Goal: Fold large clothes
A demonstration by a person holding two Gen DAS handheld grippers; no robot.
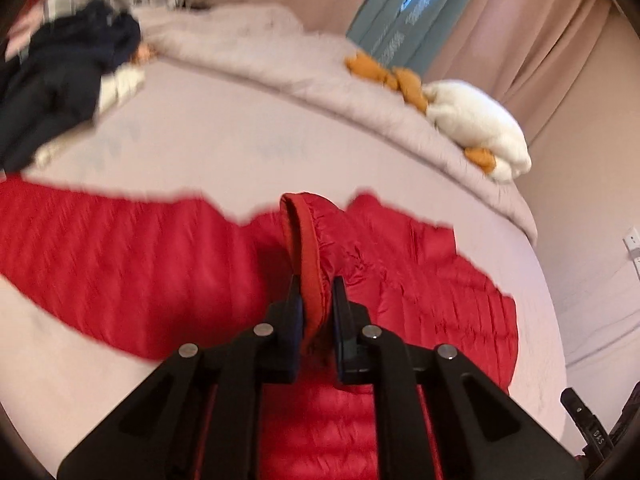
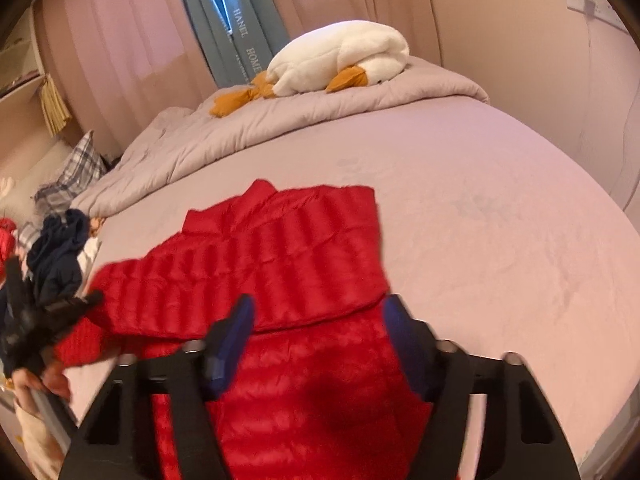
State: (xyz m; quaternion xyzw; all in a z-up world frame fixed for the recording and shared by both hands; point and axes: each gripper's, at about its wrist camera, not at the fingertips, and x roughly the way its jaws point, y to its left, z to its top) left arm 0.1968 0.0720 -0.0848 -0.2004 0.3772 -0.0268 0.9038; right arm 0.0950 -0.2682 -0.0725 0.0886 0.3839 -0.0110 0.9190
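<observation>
With left tongs (image 1: 316,292) clamped, red jacket (image 1: 420,280) on bed (image 1: 240,132).

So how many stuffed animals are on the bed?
1. A white plush goose with orange feet lies on the bunched-up grey blanket at the far side of the bed, near the curtains. More could be hidden in the clothes pile on the left.

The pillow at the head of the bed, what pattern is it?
Grey and white plaid pillow, clearest in the right wrist view.

Red quilted puffer jacket (image 2: 280,248) lies spread flat on the bed. One hemmed edge (image 1: 310,264) is lifted upright.
</observation>
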